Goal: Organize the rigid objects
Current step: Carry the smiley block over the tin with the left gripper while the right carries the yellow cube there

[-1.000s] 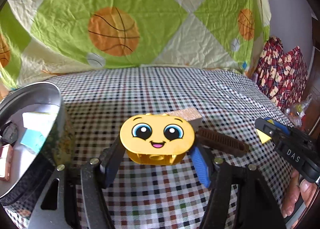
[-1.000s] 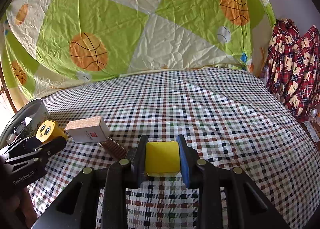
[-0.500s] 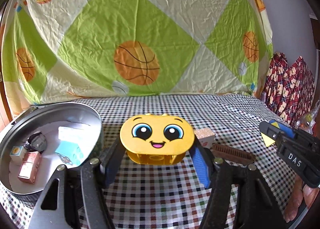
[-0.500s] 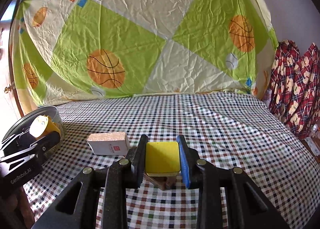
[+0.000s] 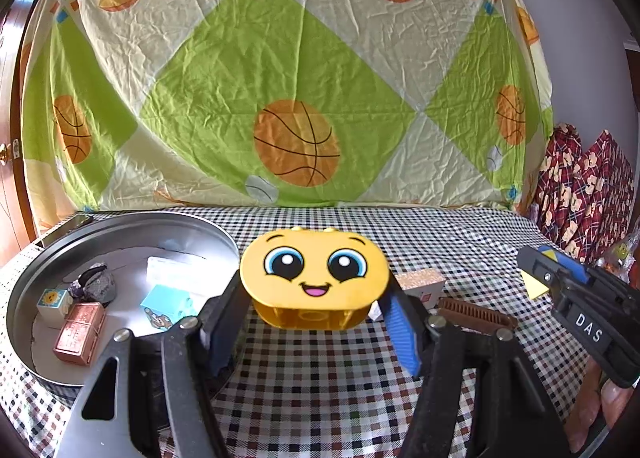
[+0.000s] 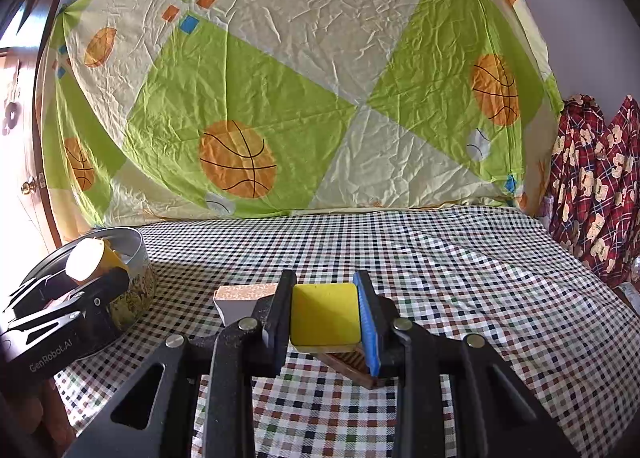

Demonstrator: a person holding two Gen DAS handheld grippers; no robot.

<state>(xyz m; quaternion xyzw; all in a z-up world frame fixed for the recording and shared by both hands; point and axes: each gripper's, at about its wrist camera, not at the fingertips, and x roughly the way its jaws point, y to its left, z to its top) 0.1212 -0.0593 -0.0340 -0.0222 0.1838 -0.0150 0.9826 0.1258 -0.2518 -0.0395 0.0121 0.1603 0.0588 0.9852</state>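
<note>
Left wrist view: left hand-held gripper (image 5: 316,318) clamps a yellow smiley-face box (image 5: 314,278) by its sides, raised above the checked cloth (image 5: 320,386). Round metal tin (image 5: 120,226) at left holds a copper-coloured block (image 5: 79,332), a light blue box (image 5: 168,304) and a small sunflower cube (image 5: 51,301). Cork-topped box (image 5: 422,284) and brown comb (image 5: 474,313) lie on the cloth behind. Right hand-held gripper (image 5: 538,278) at right edge.

Right wrist view: right hand-held gripper (image 6: 326,314) clenched on a yellow square block (image 6: 324,314), above the brown comb (image 6: 348,364). Cork-topped box (image 6: 240,298) just left. The left gripper carries the smiley box (image 6: 90,260) at the tin (image 6: 138,270).
</note>
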